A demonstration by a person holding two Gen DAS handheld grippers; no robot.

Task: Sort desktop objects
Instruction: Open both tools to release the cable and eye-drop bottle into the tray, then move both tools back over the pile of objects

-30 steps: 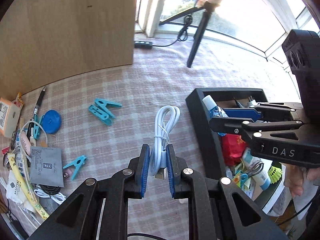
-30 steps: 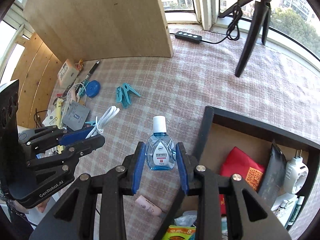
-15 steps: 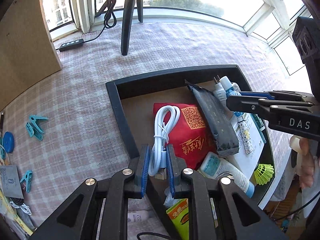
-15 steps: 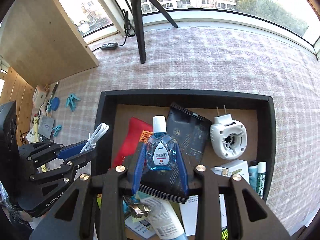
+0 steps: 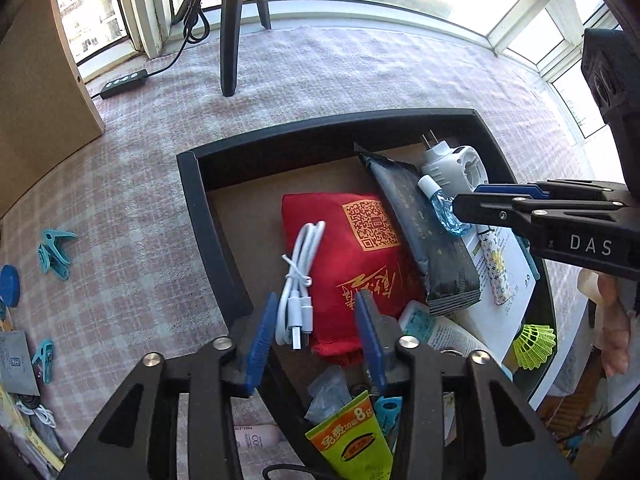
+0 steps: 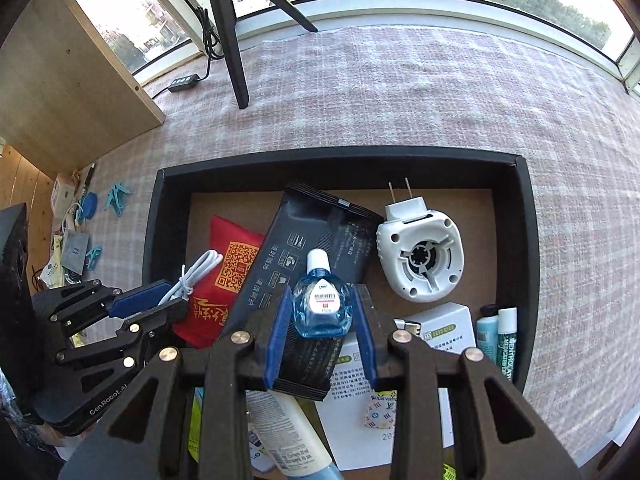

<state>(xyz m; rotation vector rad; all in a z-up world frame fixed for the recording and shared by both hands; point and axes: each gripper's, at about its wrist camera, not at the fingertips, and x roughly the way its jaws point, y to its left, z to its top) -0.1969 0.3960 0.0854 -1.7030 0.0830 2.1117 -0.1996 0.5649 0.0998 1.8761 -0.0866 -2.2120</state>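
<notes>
A black tray (image 5: 200, 208) (image 6: 340, 160) lies under both grippers. My left gripper (image 5: 314, 336) hangs over the tray's left part and its jaws are opening. The coiled white cable (image 5: 300, 276) lies between the pads, loose, on a red pouch (image 5: 360, 264). My right gripper (image 6: 321, 332) is shut on a small blue eye-drop bottle (image 6: 322, 304) with a white cap, held above a black packet (image 6: 312, 240). The left wrist view shows the same bottle (image 5: 444, 212) in the right gripper (image 5: 472, 204). The right wrist view shows the left gripper (image 6: 156, 304) beside the cable (image 6: 192, 276).
The tray also holds a white plug-in device (image 6: 420, 256), tubes (image 6: 506, 336), paper boxes and a green shuttlecock (image 5: 534, 344). Left of it on the checked cloth lie teal clothespins (image 5: 54, 252), a blue disc (image 5: 9, 284) and small clutter. A tripod (image 5: 232, 40), power strip (image 5: 124, 82) and wooden board (image 6: 72, 92) stand behind.
Both grippers have moved right from the cloth to above the tray. The left jaws have spread and the cable now rests loose on the red pouch. The right still grips the bottle.
</notes>
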